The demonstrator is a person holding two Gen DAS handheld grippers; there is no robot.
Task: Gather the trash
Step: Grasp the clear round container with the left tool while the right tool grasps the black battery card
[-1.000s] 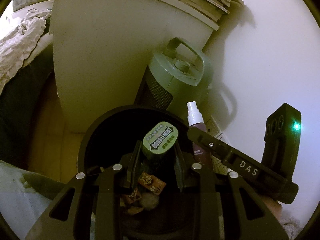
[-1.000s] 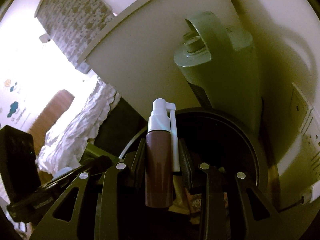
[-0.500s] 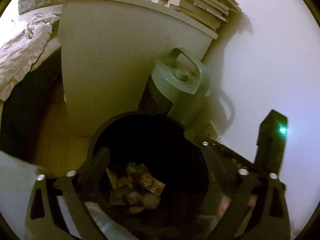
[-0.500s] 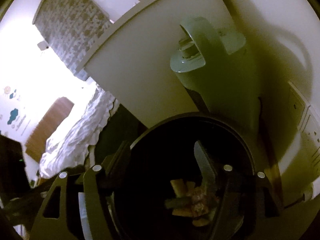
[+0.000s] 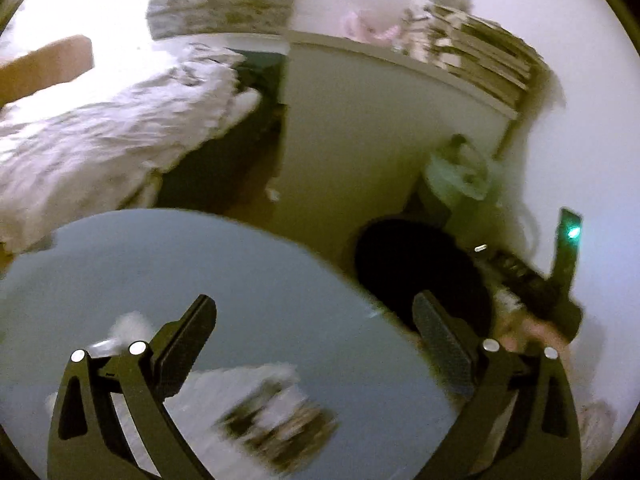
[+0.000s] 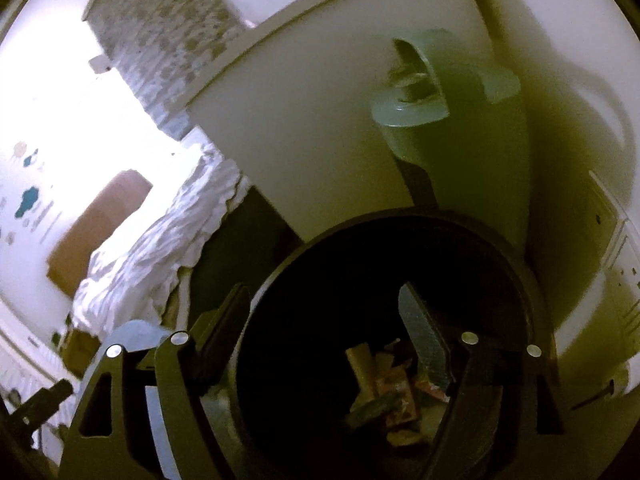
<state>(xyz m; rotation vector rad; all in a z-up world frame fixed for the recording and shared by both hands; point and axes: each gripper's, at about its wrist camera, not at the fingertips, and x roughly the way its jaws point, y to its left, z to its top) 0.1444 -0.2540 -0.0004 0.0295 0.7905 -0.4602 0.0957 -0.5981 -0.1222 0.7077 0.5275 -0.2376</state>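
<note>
Both grippers are empty: the left gripper [image 5: 314, 316] hangs with jaws spread wide over a pale blue round table [image 5: 280, 280], while the right gripper [image 6: 324, 308] hovers over the black bin [image 6: 532, 300], its jaws opening with nothing between them. Wrappers and other trash [image 6: 384, 392] lie at the bin's bottom. Beyond stand a green handled container [image 6: 460, 128] and a white cabinet [image 6: 320, 120].

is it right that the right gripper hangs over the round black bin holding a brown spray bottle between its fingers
Not quite. In the right wrist view the right gripper does hang over the round black bin, but nothing is between its fingers: the jaws are opening and empty. Wrappers and other trash lie at the bin's bottom.
</note>
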